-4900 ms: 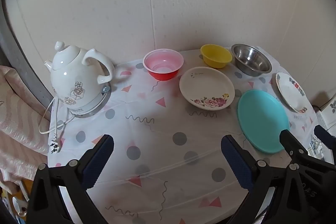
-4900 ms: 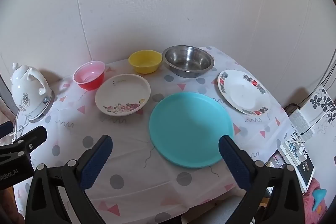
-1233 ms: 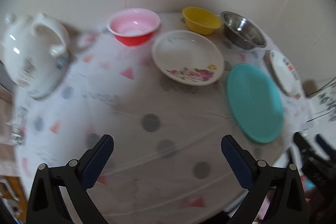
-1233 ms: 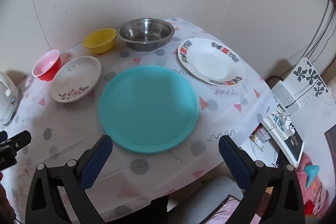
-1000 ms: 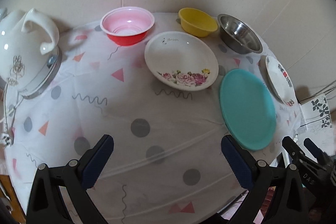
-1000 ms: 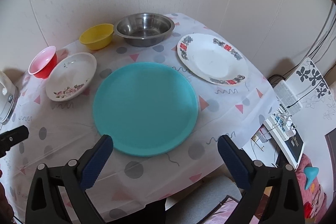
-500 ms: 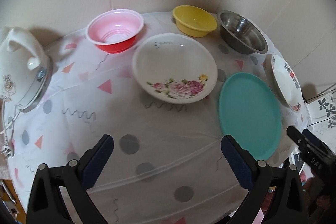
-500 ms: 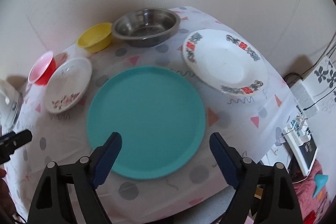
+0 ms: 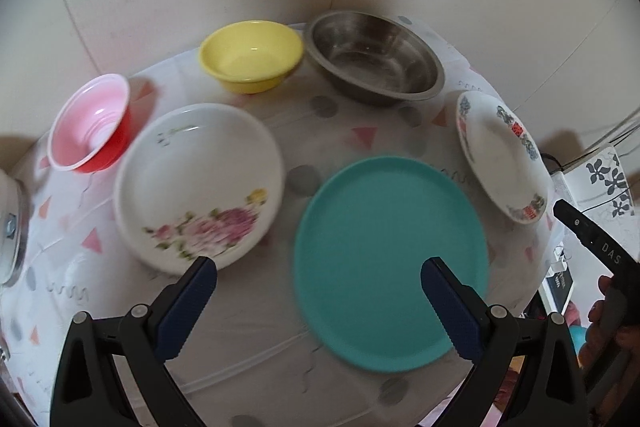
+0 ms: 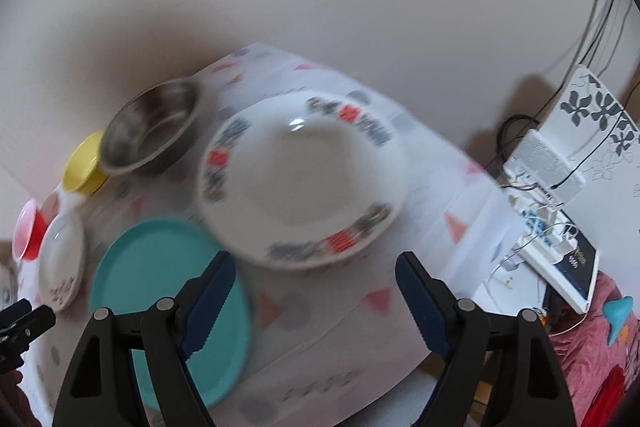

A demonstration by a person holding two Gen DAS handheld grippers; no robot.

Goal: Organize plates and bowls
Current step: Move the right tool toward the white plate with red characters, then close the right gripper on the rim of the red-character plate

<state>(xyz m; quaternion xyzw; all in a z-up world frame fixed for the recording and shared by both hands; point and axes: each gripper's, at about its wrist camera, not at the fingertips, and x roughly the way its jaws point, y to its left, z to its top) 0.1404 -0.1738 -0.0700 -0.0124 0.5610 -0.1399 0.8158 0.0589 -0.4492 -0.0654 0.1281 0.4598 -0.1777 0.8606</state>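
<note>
Plain pale wall behind a counter (image 9: pixel 280 307) under a dotted, triangle-print cloth. Left wrist view, left to right: red bowl (image 9: pixel 90 125) at mid left, floral plate (image 9: pixel 198 187) beside it, yellow bowl (image 9: pixel 250 57) upper centre, steel bowl (image 9: pixel 376 57) next to it, teal plate (image 9: pixel 390 259) lower centre, patterned plate (image 9: pixel 502 155) at right edge. Left tool (image 9: pixel 318 291) has fingers wide apart, nothing between them, over the counter's near edge. Right wrist view is blurred: right tool (image 10: pixel 316 291) sits below the patterned plate, jaws closing, nothing gripped, not touching it.
</note>
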